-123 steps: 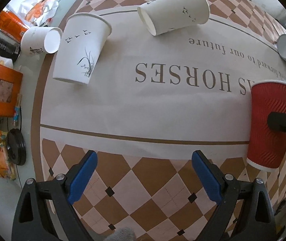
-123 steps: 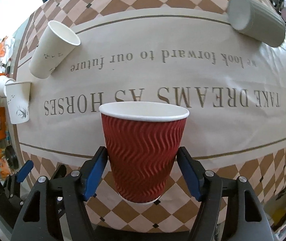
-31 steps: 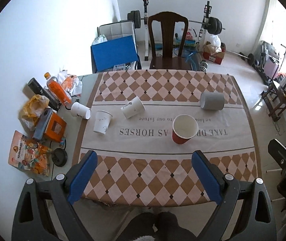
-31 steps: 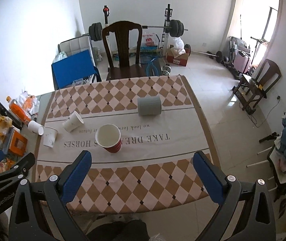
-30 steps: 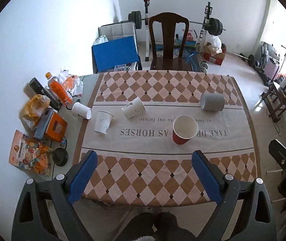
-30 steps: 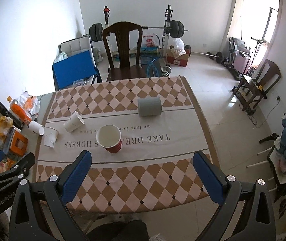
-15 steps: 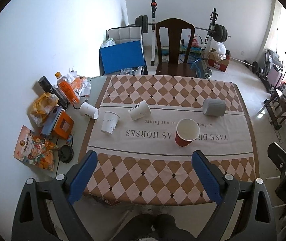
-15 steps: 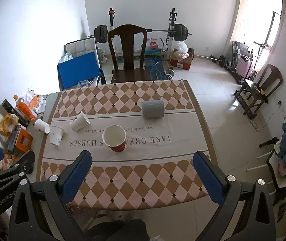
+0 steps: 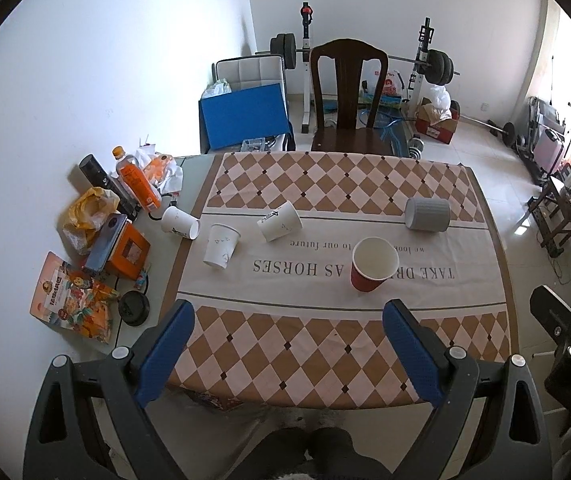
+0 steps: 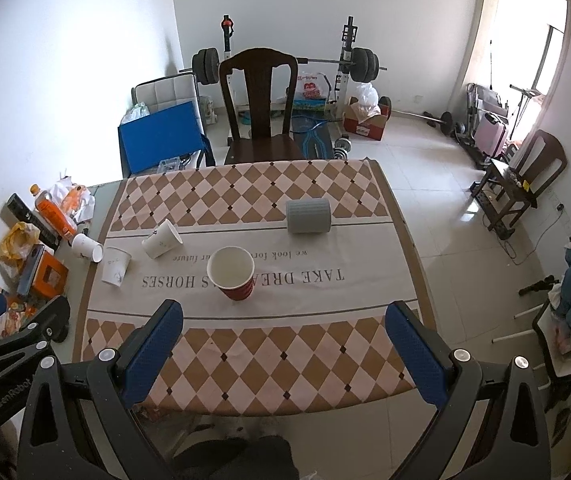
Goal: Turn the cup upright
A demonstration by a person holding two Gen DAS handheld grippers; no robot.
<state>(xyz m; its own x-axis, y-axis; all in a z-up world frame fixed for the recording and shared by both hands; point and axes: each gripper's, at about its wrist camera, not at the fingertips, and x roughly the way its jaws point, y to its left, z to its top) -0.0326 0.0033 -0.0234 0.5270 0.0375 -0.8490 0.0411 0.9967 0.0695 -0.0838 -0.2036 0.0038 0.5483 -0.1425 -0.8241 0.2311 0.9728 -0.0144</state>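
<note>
A red ribbed paper cup (image 9: 373,264) stands upright, mouth up, on the lettered band of the tablecloth; it also shows in the right wrist view (image 10: 231,273). My left gripper (image 9: 287,356) is open and empty, held high above the table's near edge. My right gripper (image 10: 283,354) is open and empty too, high above the near edge. A grey ribbed cup (image 9: 427,214) lies on its side at the right. One white cup (image 9: 279,222) lies on its side, another (image 9: 221,246) stands mouth up, and a third (image 9: 179,222) lies at the left edge.
The table (image 9: 325,344) has a brown-checked cloth. Bottles, snack bags and an orange box (image 9: 127,246) crowd its left side. A dark wooden chair (image 9: 347,100) stands behind the table, with weights and a blue board beyond. Another chair (image 10: 525,176) stands at the right.
Both grippers have pulled up and far back from the table. The right gripper, shut on the red cup four seconds ago, has let it go; the cup stands alone.
</note>
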